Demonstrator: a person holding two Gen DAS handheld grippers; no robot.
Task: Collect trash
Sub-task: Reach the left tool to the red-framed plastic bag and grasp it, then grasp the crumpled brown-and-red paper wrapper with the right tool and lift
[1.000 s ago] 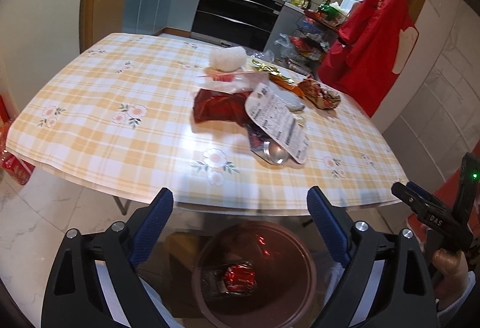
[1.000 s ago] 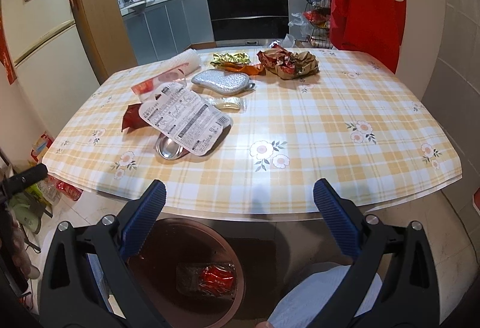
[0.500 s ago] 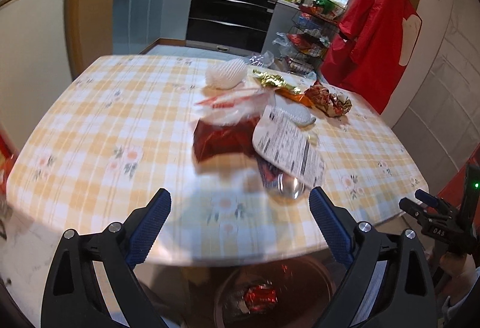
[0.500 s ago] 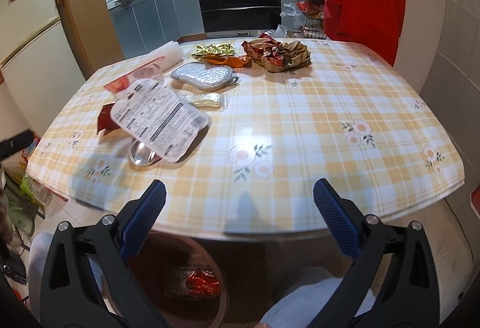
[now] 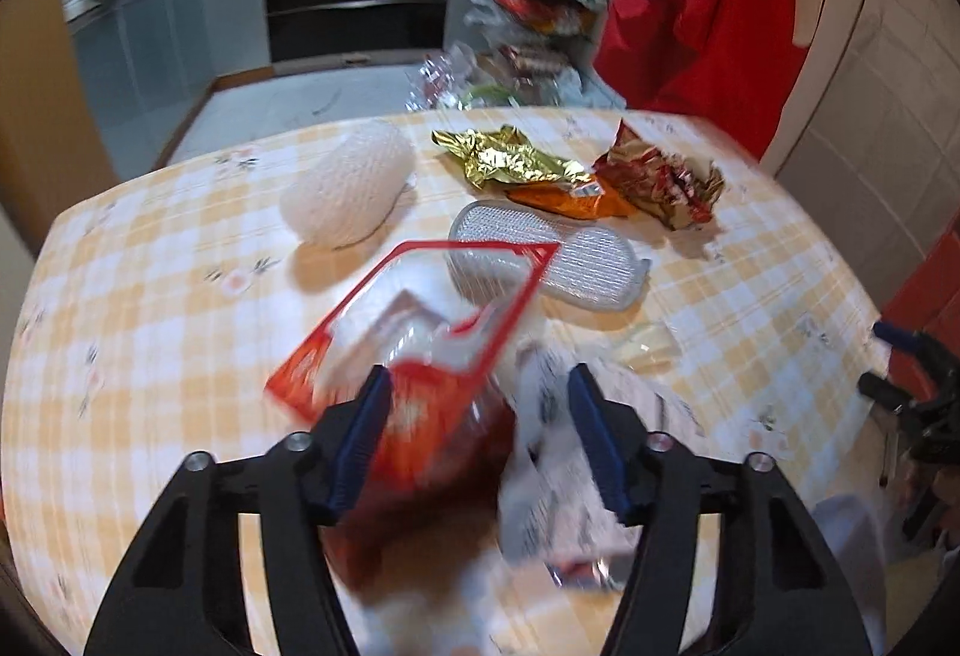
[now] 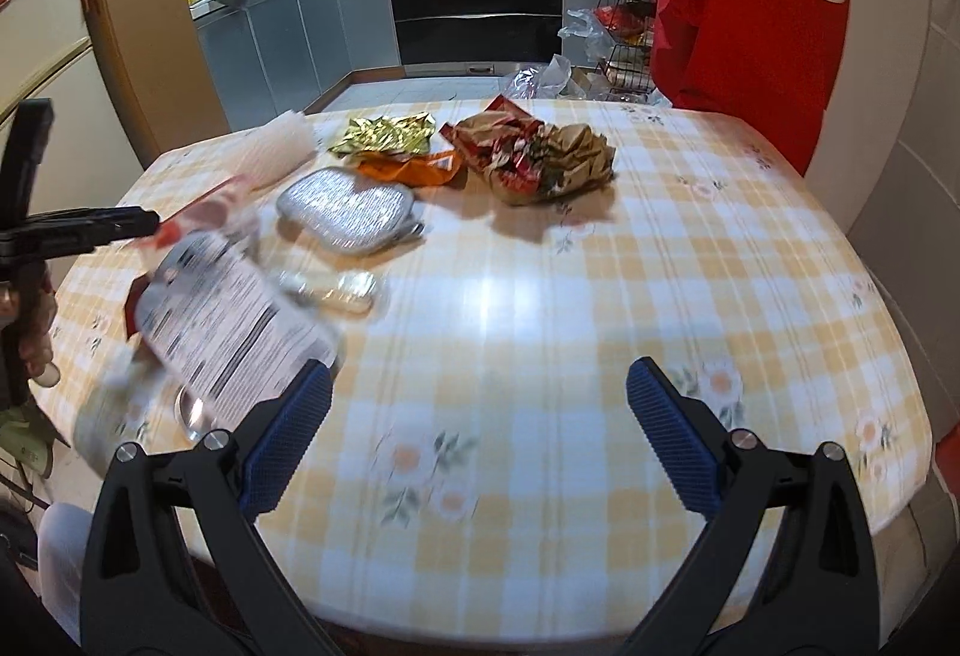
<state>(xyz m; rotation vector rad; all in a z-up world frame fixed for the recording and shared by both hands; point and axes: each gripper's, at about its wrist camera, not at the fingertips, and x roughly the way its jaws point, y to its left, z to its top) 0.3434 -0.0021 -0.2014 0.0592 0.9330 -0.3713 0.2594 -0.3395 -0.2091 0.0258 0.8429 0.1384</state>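
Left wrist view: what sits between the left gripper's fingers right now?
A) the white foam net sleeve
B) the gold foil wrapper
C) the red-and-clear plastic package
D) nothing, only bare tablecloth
C: in the left wrist view the red-and-clear plastic package lies in the gap of the left gripper, whose jaws are closing, while the gold foil wrapper and the white foam net sleeve lie farther back on the table.

- Dense lines of black print are seen on the white label of the plastic tray at the left of the worktop, but no word can be made out.
- No brand can be read on the red-edged clear packet or the crumpled wrappers; the print is blurred.
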